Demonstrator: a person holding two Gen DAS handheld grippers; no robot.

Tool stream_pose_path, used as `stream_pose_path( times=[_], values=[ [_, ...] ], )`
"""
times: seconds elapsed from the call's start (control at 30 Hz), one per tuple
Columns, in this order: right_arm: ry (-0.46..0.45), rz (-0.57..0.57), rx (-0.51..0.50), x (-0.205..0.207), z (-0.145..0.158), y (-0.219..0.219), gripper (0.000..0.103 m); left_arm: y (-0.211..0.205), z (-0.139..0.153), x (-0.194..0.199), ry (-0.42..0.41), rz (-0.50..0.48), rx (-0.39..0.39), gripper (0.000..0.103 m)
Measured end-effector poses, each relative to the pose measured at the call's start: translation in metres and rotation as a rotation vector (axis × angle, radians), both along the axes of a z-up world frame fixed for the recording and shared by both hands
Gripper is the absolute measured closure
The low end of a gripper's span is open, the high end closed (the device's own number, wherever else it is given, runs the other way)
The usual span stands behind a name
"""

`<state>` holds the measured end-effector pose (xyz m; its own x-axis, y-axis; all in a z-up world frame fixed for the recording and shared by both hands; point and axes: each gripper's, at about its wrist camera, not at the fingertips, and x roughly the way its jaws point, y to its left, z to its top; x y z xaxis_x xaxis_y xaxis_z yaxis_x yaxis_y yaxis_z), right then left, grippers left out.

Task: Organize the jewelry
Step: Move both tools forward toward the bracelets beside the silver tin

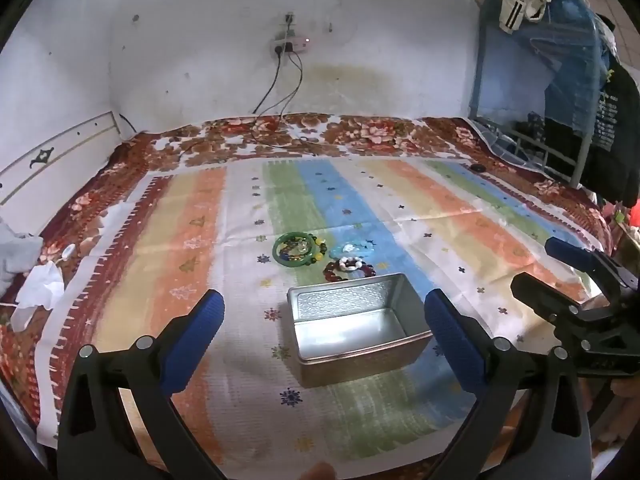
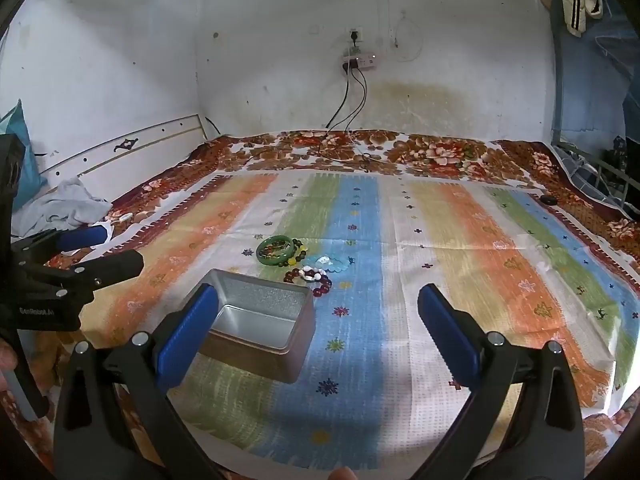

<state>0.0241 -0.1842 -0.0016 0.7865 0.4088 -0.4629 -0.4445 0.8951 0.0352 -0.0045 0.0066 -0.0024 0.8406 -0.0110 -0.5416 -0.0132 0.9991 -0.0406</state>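
An open, empty metal tin [image 1: 352,330] [image 2: 260,320] stands on the striped cloth. Just beyond it lies a small pile of jewelry: a green bangle [image 1: 294,250] [image 2: 276,251] with beaded bracelets inside it, a dark red bead bracelet [image 1: 348,270] [image 2: 316,278] and a pale blue piece [image 1: 354,247] [image 2: 332,263]. My left gripper [image 1: 324,334] is open and empty, hovering in front of the tin. My right gripper [image 2: 318,332] is open and empty, to the right of the tin. Each gripper shows at the edge of the other's view [image 1: 560,268] [image 2: 104,250].
The striped cloth [image 1: 460,216] covers a floral bedspread [image 2: 432,152]. Crumpled white tissue [image 1: 40,288] and grey clothing [image 2: 64,204] lie at the left. Cables [image 2: 344,148] trail from a wall socket onto the bed. A small black object [image 2: 547,200] sits far right, near a metal bed frame.
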Motion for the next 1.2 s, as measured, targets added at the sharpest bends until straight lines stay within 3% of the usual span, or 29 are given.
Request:
stream_pose_path(
  times=[1.2],
  values=[
    [0.007, -0.004, -0.016, 0.0033, -0.0013, 0.0043, 0.005, -0.0035, 0.0010, 0.0040, 0.014, 0.073, 0.067, 0.005]
  ],
)
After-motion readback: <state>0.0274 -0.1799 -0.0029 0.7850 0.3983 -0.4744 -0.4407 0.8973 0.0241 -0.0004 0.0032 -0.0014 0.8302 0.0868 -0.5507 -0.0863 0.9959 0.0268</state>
